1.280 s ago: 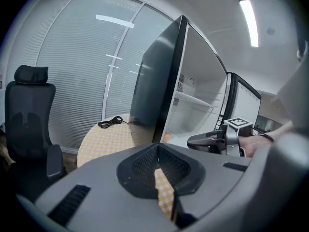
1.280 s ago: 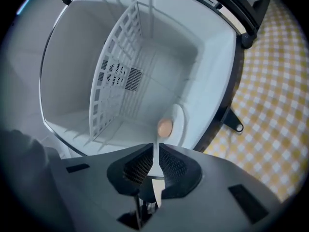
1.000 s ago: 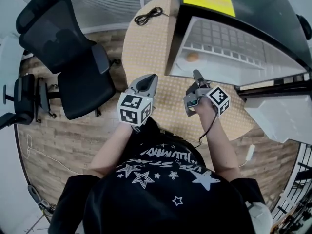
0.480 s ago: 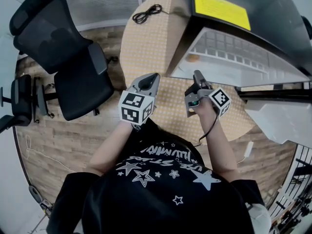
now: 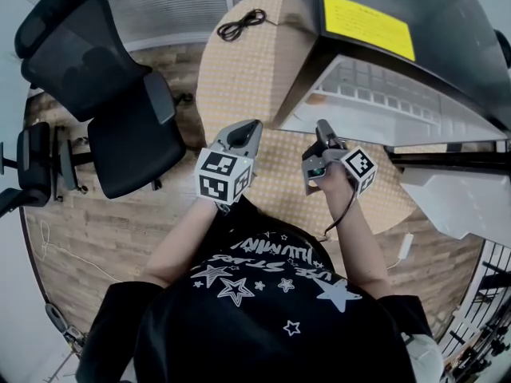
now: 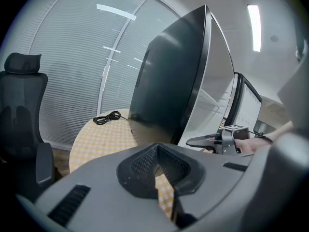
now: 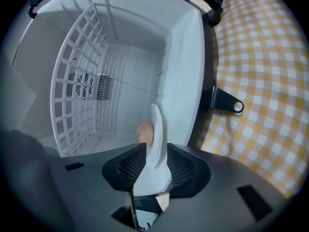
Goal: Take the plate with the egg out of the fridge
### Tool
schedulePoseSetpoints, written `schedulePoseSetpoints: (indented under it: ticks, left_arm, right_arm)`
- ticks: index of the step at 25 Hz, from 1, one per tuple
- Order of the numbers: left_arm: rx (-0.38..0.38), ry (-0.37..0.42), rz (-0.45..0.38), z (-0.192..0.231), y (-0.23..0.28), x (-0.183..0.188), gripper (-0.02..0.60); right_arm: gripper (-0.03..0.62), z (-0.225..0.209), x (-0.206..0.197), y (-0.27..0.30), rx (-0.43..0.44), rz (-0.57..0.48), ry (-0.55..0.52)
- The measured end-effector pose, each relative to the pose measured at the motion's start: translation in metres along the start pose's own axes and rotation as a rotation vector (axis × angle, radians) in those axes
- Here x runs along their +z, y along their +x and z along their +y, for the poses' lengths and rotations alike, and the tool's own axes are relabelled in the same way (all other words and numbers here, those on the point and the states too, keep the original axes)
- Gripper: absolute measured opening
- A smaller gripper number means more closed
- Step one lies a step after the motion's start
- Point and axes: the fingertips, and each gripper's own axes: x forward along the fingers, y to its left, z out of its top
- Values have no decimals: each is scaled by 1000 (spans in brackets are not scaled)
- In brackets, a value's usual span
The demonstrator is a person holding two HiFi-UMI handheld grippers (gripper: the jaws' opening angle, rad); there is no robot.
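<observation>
My right claw (image 7: 150, 185) is clamped on the rim of a smooth white glazed plate (image 7: 157, 144). I see the plate edge-on as a thin curved blade, with a matte tan oval egg (image 7: 144, 132) resting against its face. Plate and egg sit at the mouth of the glossy black fridge (image 5: 383, 62), with its white moulded plastic interior behind them and a white wire-grid shelf (image 7: 72, 66) along one wall. My left claw (image 6: 158, 166) is drawn together on nothing, and only a sliver of cloth shows through its ribbed dark pads. It hangs over the round worktop (image 5: 239, 78), which is covered in yellow-and-white check. A coiled black cable (image 5: 242, 24) lies at the worktop's far edge, and a black mesh office chair (image 5: 104, 86) stands on the wood-plank floor to my left.
</observation>
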Motion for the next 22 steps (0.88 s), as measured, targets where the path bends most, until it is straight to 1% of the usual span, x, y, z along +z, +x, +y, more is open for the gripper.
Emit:
schedulePoseSetpoints:
  ticks: [4, 11, 15, 18, 20, 22]
  left_arm:
    - [5, -4, -2, 3, 1, 1, 3]
    - [9, -8, -3, 5, 4, 3, 2]
    - [19, -15, -7, 6, 5, 3, 2]
    - [26, -19, -13, 9, 5, 5, 3]
    - [29, -21, -16, 10, 4, 6, 2]
    - [32, -23, -17, 12, 3, 6, 2]
  right_arm:
    - [120, 6, 3, 11, 10, 1, -13]
    - [120, 20, 12, 37, 17, -12, 16]
    - [121, 22, 15, 45, 6, -26, 55]
    - [121, 23, 17, 45, 17, -47, 79]
    - [120, 21, 21, 43, 26, -77, 123]
    - [118, 19, 21, 43, 38, -85, 158]
